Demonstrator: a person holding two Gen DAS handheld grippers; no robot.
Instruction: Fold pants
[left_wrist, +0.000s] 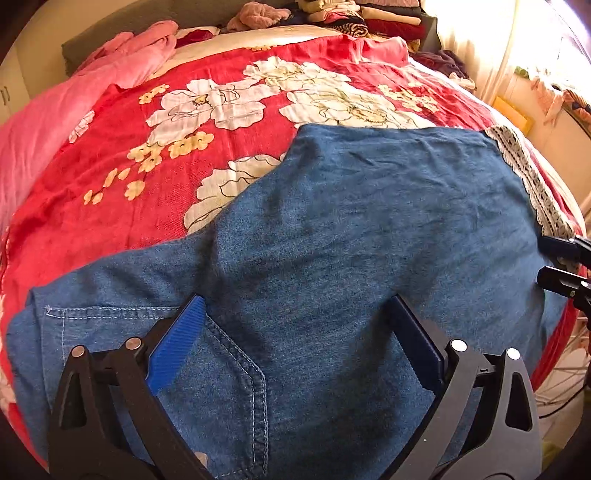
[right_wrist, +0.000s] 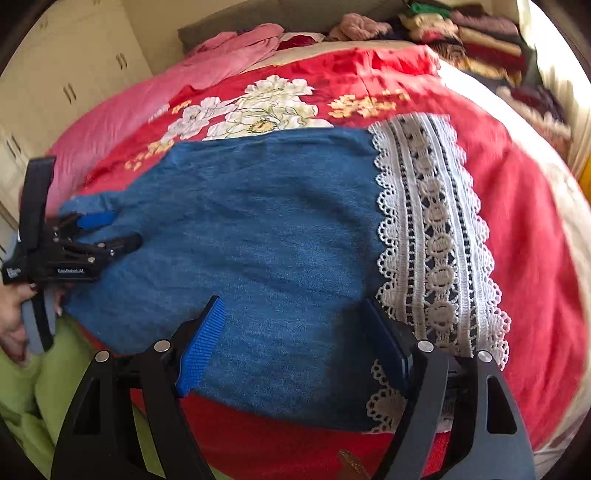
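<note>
Blue denim pants (left_wrist: 332, 229) lie on a red floral bedspread (left_wrist: 207, 110), waist and pocket end at the left, white lace cuff (left_wrist: 532, 184) at the right. My left gripper (left_wrist: 295, 314) is open and empty, just above the pocket area. In the right wrist view the pants (right_wrist: 258, 221) lie doubled with the lace cuff (right_wrist: 432, 229) on the right. My right gripper (right_wrist: 295, 317) is open and empty over the near edge by the cuff. The left gripper also shows there (right_wrist: 125, 230), at the waist end, and the right gripper's fingertips (left_wrist: 554, 245) show at the left view's right edge.
A pink blanket (left_wrist: 74, 107) lies at the bed's left side. Stacks of folded clothes (left_wrist: 369, 18) sit at the far end. Cupboards (right_wrist: 66, 88) stand on the left. Green cloth (right_wrist: 29, 387) lies below the near edge. A window (left_wrist: 554, 44) is at the right.
</note>
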